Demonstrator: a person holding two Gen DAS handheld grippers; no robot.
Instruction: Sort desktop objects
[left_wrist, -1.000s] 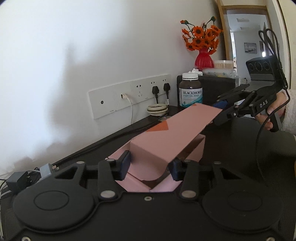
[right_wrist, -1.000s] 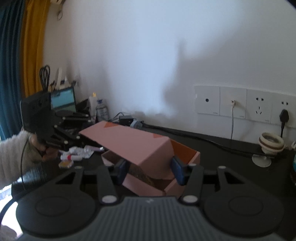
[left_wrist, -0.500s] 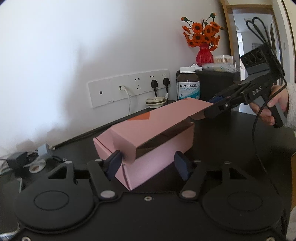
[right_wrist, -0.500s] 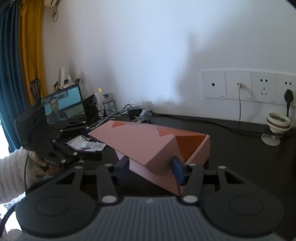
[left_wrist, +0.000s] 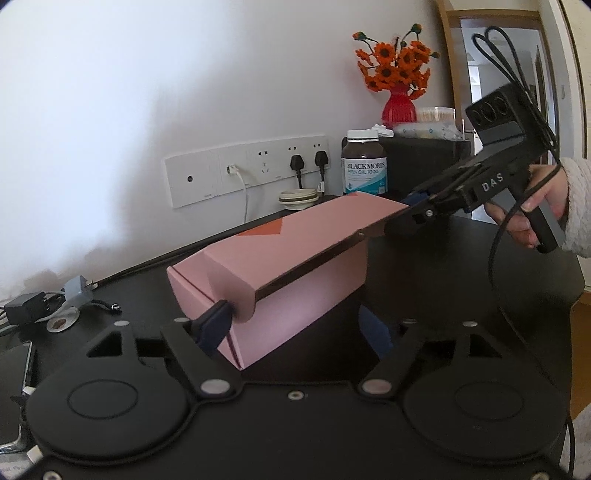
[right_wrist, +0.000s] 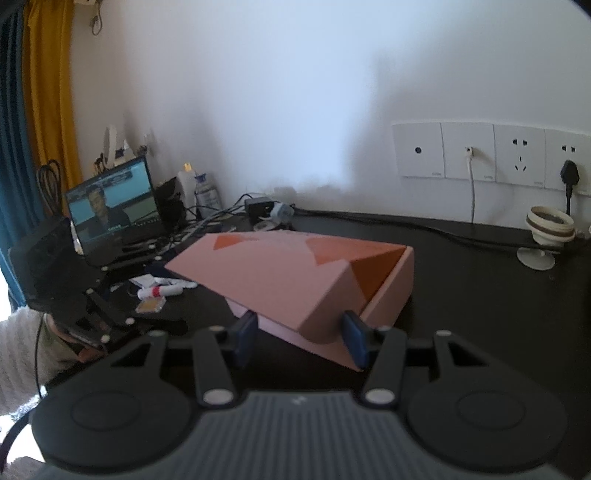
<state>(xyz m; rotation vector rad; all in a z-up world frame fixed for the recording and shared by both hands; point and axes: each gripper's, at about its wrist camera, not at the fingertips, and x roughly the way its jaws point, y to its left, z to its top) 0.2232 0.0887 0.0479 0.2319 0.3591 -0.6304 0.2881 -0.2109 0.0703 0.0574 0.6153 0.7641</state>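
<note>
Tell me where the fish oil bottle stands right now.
In the left wrist view, the fish oil bottle stands upright at the desk's back, right of the wall sockets, behind the pink box.

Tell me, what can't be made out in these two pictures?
- Inside of the pink box: in both views the half-lowered lid covers it, so the contents are unseen.
- Small items beside the laptop: right wrist view, blurred and too small to name.
- Flat device: left wrist view, cut off by the left edge.
- Brown bottle: left wrist view, fine print too small.
</note>
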